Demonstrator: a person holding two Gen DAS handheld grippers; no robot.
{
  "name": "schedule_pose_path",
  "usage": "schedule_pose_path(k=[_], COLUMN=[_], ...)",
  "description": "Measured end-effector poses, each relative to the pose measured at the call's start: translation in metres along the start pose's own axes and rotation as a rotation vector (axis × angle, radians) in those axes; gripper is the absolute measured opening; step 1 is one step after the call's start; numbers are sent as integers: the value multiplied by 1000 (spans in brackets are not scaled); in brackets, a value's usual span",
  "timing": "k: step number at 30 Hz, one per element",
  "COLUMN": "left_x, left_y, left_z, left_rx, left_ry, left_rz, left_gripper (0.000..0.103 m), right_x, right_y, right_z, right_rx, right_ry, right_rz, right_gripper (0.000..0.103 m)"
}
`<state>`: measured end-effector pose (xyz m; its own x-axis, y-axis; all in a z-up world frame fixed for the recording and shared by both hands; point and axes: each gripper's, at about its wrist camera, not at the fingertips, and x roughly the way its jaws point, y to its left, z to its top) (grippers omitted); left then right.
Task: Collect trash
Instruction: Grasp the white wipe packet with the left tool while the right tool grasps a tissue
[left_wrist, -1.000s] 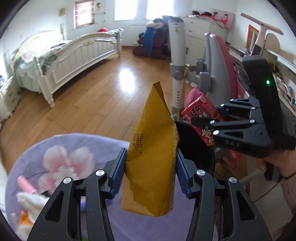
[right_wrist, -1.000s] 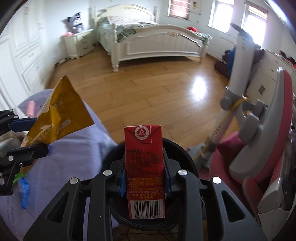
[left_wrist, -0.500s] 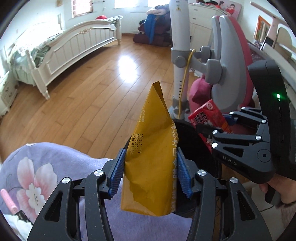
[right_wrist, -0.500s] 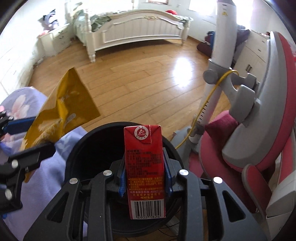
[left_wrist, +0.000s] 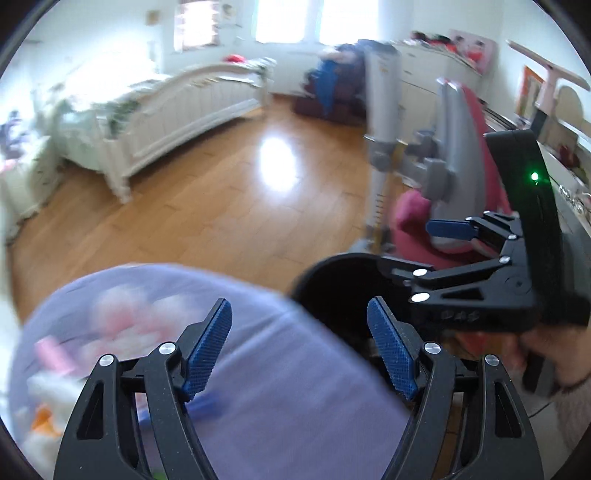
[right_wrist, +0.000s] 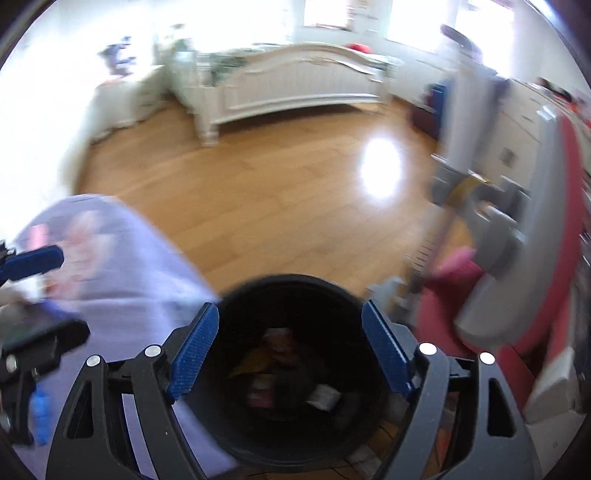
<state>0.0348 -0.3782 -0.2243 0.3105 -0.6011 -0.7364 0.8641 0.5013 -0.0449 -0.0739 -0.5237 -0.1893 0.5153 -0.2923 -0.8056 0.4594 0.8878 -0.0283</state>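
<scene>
floor (right_wrist: 258, 206): wood, 12 o'clock | cloth (left_wrist: 288, 369): purple, 9 o'clock of bin | bin (right_wrist: 295, 291): black, trash (right_wrist: 280, 354) lies inside | right gripper (right_wrist: 288, 343): over bin, jaws just opened, spread, nothing between | left gripper (left_wrist: 299, 343): jaws just opened, spread, nothing between

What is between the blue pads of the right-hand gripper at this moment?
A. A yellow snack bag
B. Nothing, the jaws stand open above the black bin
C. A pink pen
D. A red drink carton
B: the right gripper stands open with nothing between its pads, and the black bin with trash in it shows below.
</scene>
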Motion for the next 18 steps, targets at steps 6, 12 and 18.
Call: schedule_pose_path(k=[6, 12, 18], left_x=[-89, -150, -141], left_y=[99, 157, 153], left_z=[-65, -125, -164], left_rx=[-144, -251, -147], left_ry=[-23, 0, 72], left_rz=[214, 313, 312], left_gripper=[75, 75, 75], right_x=[-3, 2, 15], right_y=[108, 196, 236], right_z=[22, 36, 39], right_rx=[-219, -351, -395], right_ry=[-9, -2, 46], right_rz=[203, 309, 349], right_gripper=[80, 79, 79])
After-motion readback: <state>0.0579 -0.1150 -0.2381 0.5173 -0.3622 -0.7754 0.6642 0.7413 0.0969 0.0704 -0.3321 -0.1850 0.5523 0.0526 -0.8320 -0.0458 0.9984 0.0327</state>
